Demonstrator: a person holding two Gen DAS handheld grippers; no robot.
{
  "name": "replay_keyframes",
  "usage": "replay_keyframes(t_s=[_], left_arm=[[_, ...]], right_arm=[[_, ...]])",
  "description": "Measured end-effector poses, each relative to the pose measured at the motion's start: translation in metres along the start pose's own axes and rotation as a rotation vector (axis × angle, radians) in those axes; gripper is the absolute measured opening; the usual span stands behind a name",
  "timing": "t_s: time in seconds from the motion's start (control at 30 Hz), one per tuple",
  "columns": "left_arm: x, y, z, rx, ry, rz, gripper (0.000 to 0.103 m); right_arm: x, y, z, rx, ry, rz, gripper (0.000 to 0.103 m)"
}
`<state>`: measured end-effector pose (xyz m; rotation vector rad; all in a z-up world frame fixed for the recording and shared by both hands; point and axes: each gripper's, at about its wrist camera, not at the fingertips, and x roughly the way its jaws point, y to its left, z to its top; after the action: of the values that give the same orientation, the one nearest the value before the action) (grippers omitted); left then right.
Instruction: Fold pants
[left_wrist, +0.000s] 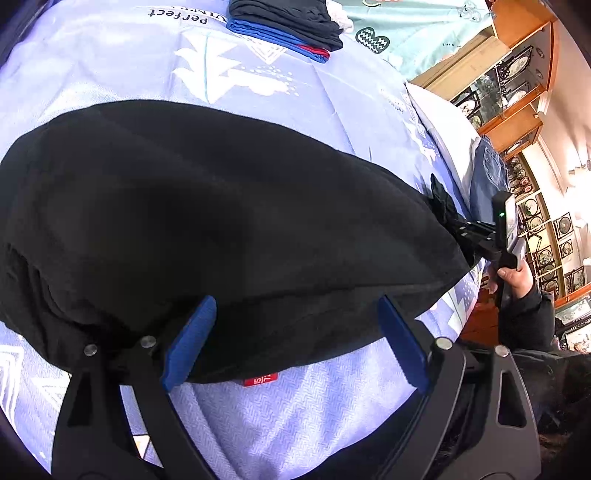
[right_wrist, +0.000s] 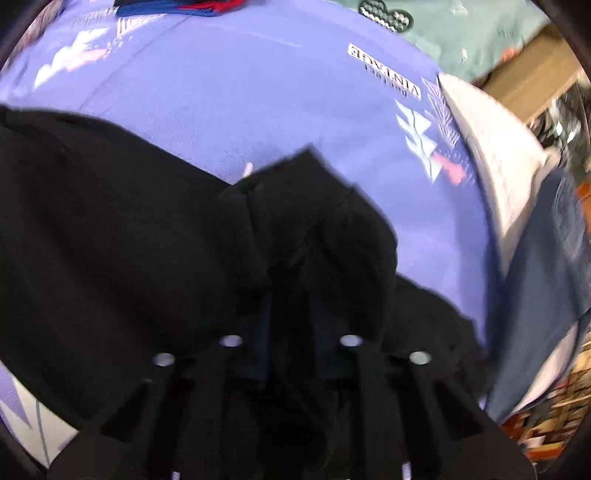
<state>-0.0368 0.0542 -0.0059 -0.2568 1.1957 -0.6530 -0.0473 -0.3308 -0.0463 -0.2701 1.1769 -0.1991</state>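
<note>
We see the black pants (left_wrist: 207, 229) spread across the lavender bedsheet (left_wrist: 295, 413). Our left hand-held gripper (left_wrist: 295, 343) hangs spread wide over their near edge (red tag showing), while our right hand-held gripper (right_wrist: 288, 314) pinches a bunched corner.

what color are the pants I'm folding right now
Black. The pants show best in the left wrist view, spread on the lilac bedsheet.

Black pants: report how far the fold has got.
Done: the black pants lie flattened on the lilac bedsheet, apparently doubled over. In hand: the right gripper pinches one bunched end; the left gripper is open at the near edge. Left: further folds, then presumably the folded stack.
</note>
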Motion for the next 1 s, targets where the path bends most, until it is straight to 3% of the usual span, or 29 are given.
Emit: replay_keyframes(t_s=[0.07,0.13,0.23,0.3,0.4,0.47,0.5,0.53,0.6,0.63,0.7,0.87,0.9,0.93,1.0], left_arm=[[0.000,0.002,0.001,-0.004,0.002,-0.006,0.090],[0.001,0.002,0.002,-0.001,-0.001,-0.005,0.090],[0.002,0.003,0.003,0.004,0.002,-0.001,0.090],[0.003,0.005,0.003,0.002,0.001,-0.009,0.090],[0.004,0.004,0.003,0.005,0.003,-0.010,0.090],[0.004,0.002,0.003,0.009,0.007,-0.003,0.090],[0.005,0.002,0.003,0.010,0.009,0.000,0.090],[0.005,0.001,0.003,0.010,0.010,0.002,0.090],[0.005,0.000,0.003,0.009,0.008,0.005,0.090],[0.005,0.000,0.002,0.008,0.007,0.005,0.090],[0.006,0.000,0.002,0.005,0.002,0.007,0.090],[0.006,0.000,0.000,0.006,-0.002,0.008,0.090],[0.007,0.000,0.000,0.006,-0.002,0.007,0.090],[0.007,0.000,0.000,0.005,0.000,0.006,0.090],[0.006,0.000,0.000,0.006,0.002,0.006,0.090]], right_arm=[[-0.013,-0.028,-0.008,0.094,-0.046,-0.013,0.002],[-0.042,-0.082,-0.026,0.295,-0.155,0.008,0.002],[-0.064,-0.160,-0.077,0.639,-0.258,0.139,0.000],[-0.052,-0.198,-0.123,0.842,-0.251,0.191,0.000],[-0.022,-0.207,-0.161,0.964,-0.177,0.325,0.000],[-0.019,-0.206,-0.169,0.992,-0.189,0.386,0.003],[-0.021,-0.207,-0.168,0.999,-0.205,0.403,0.011],[-0.023,-0.209,-0.164,1.001,-0.218,0.412,0.034],[-0.028,-0.211,-0.153,0.991,-0.251,0.404,0.053],[-0.028,-0.211,-0.146,0.980,-0.256,0.397,0.054],[-0.024,-0.209,-0.125,0.941,-0.235,0.384,0.054],[-0.001,-0.197,-0.103,0.904,-0.049,0.351,0.053],[0.001,-0.195,-0.103,0.892,-0.033,0.353,0.041],[0.001,-0.192,-0.101,0.881,-0.032,0.358,0.003],[-0.015,-0.191,-0.098,0.858,-0.123,0.398,0.004]])
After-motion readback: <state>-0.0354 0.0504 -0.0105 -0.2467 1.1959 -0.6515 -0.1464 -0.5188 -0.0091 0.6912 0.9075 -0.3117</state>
